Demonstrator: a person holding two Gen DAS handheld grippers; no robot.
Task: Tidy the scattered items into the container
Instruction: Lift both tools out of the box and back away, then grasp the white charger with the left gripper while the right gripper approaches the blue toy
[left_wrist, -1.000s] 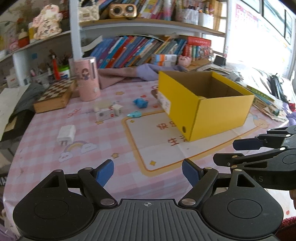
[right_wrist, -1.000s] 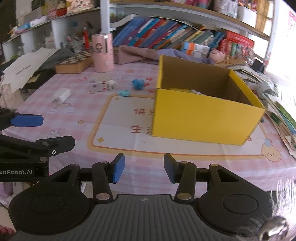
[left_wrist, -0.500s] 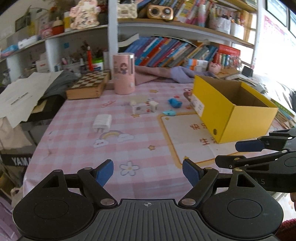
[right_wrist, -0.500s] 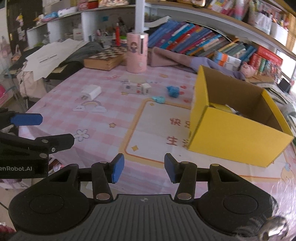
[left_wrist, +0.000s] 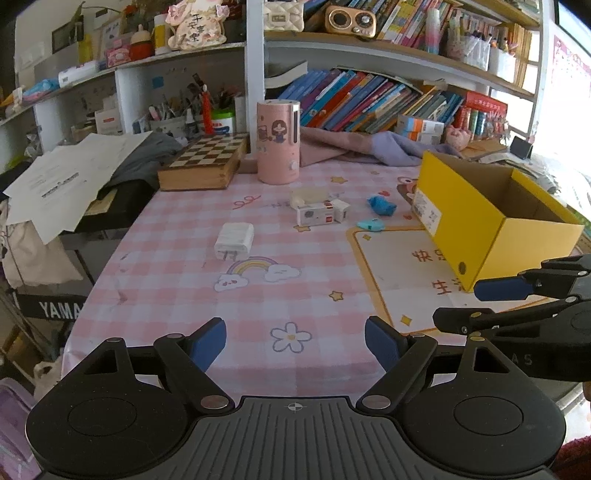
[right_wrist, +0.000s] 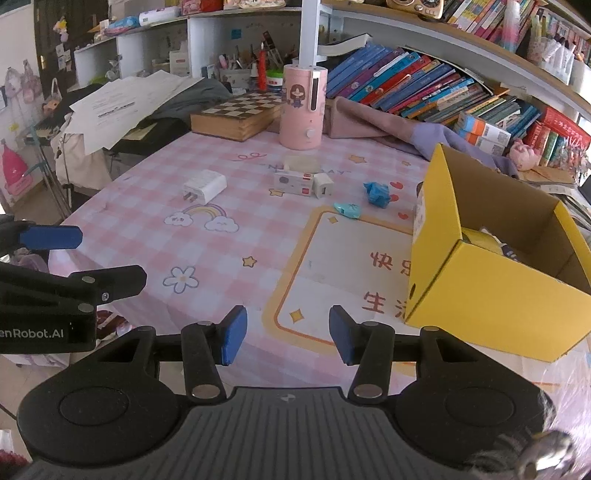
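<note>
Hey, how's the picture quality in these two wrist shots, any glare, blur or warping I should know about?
Left wrist view: daylight blows out the right edge behind the yellow box; the shelves bow from the fisheye; the table items are sharp. Right wrist view: the same bowing; the lower right corner is smeared and hazy; the white charger is crisp.

Table (left_wrist: 177, 295), as I see it: pink checked cloth. On it I count a yellow box (left_wrist: 517, 251) at the right, white charger (left_wrist: 234, 240), small white boxes (left_wrist: 321, 212), blue crumpled piece (left_wrist: 381, 205), teal clip (left_wrist: 371, 224), pink canister (left_wrist: 277, 144), chessboard case (left_wrist: 205, 162), purple cloth (left_wrist: 369, 146).
</note>
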